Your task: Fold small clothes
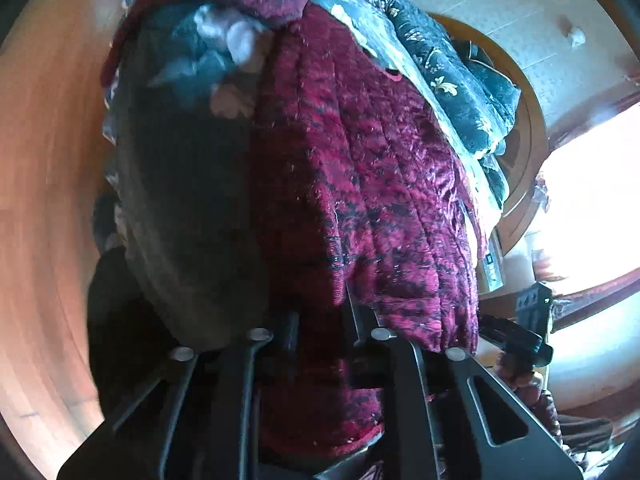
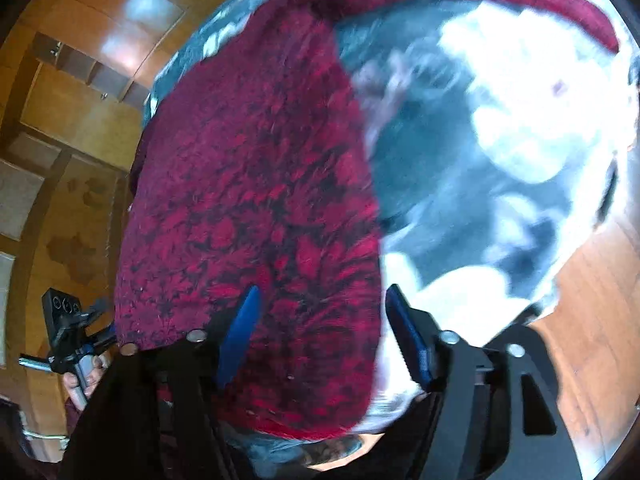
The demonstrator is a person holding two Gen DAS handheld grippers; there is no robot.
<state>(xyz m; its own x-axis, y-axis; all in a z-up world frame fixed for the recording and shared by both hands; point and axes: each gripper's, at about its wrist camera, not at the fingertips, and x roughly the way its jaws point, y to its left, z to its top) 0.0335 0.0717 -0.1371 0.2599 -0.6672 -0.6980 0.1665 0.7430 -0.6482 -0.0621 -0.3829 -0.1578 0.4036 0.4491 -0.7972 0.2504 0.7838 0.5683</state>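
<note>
Tilting downward — both claws (image 2: 320,332) over garment (image 2: 248,200)

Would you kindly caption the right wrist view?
Right gripper open astride the red-and-black knitted garment lying on a floral cloth.

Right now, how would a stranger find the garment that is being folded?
Look at the bed with the dark flowered quilt. The red sweater lies on it, in front of both claws; it alone is fuzzy crimson with black flecks.

One red garment (image 1: 380,184), one floral quilt (image 1: 460,80), two grippers: left (image 1: 320,320), right (image 2: 320,336).
</note>
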